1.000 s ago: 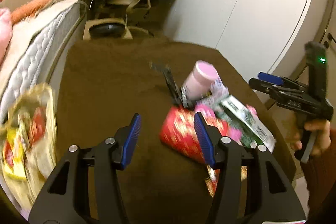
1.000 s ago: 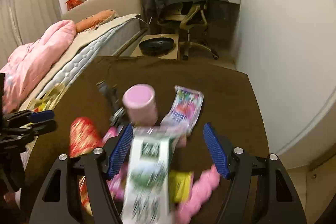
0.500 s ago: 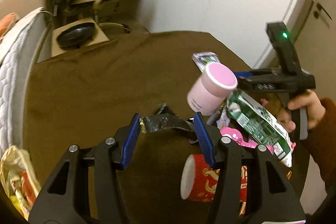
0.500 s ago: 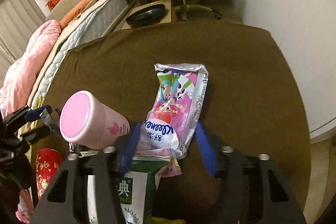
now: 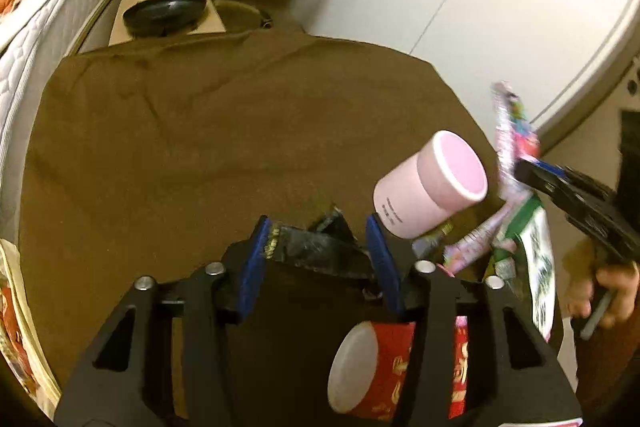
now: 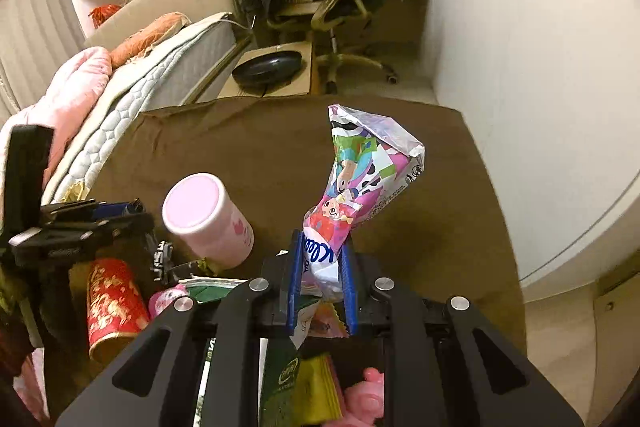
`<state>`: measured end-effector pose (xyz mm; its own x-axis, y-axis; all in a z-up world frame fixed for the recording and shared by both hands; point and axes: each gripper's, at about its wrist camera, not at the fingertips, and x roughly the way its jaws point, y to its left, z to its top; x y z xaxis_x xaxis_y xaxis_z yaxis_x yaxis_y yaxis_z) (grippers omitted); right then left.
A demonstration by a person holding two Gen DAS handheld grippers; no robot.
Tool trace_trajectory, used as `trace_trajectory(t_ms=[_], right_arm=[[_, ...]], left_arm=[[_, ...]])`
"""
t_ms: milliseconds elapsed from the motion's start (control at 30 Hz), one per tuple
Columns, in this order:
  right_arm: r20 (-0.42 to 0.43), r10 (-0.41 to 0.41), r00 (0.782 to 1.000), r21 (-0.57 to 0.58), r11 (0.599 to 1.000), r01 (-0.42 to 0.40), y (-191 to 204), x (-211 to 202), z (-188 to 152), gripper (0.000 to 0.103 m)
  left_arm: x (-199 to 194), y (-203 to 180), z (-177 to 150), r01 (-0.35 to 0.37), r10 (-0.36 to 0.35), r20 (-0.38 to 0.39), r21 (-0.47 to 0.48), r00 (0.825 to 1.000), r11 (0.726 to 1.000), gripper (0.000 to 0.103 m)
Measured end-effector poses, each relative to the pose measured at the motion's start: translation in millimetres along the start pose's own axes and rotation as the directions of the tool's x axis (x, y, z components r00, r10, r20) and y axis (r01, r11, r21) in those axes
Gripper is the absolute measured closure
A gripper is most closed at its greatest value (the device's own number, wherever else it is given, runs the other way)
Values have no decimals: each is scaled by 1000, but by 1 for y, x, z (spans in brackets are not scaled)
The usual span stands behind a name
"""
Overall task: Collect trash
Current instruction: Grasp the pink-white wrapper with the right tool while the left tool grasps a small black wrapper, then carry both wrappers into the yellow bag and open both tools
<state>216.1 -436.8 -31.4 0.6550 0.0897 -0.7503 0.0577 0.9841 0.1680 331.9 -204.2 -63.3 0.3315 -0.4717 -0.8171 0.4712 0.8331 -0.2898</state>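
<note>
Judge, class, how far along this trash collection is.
Nothing visibly finished. In hand: the right tongs pinch the cartoon wrapper, lifted; the left tongs straddle the black wrapper. Left on the brown table: pink cup, red cup, green packet.

The right gripper (image 6: 320, 277) has pinched the shiny pink cartoon wrapper (image 6: 360, 183) and lifted it off the brown table (image 6: 420, 227).
</note>
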Motion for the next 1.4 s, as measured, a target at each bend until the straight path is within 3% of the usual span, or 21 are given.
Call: trace_trajectory(t_ms=[67, 100, 333, 633, 1133, 1400], right_arm=[[11, -5, 1000, 9, 1000, 5, -3, -9, -2, 86], [18, -13, 1000, 9, 1000, 12, -4, -13, -4, 86], [72, -10, 997, 26, 1000, 8, -9, -48, -9, 86], [145, -12, 989, -4, 1000, 13, 16, -94, -5, 86], [144, 110, 983, -117, 989, -94, 96, -124, -36, 86], [110, 177, 978, -204, 967, -152, 158, -117, -39, 86]], left_arm=[[1, 0, 1, -2, 2, -12, -20, 1000, 1000, 86], [-1, -1, 0, -1, 0, -8, -25, 1000, 1000, 89], [-60, -11, -15, -1, 1, 99, 2, 995, 1000, 90], [-145, -25, -45, -58, 51, 238, 23, 970, 998, 90], [-202, -7, -112, -98, 98, 293, -12, 951, 995, 90], [-233, 34, -128, -142, 155, 324, -63, 933, 988, 90]])
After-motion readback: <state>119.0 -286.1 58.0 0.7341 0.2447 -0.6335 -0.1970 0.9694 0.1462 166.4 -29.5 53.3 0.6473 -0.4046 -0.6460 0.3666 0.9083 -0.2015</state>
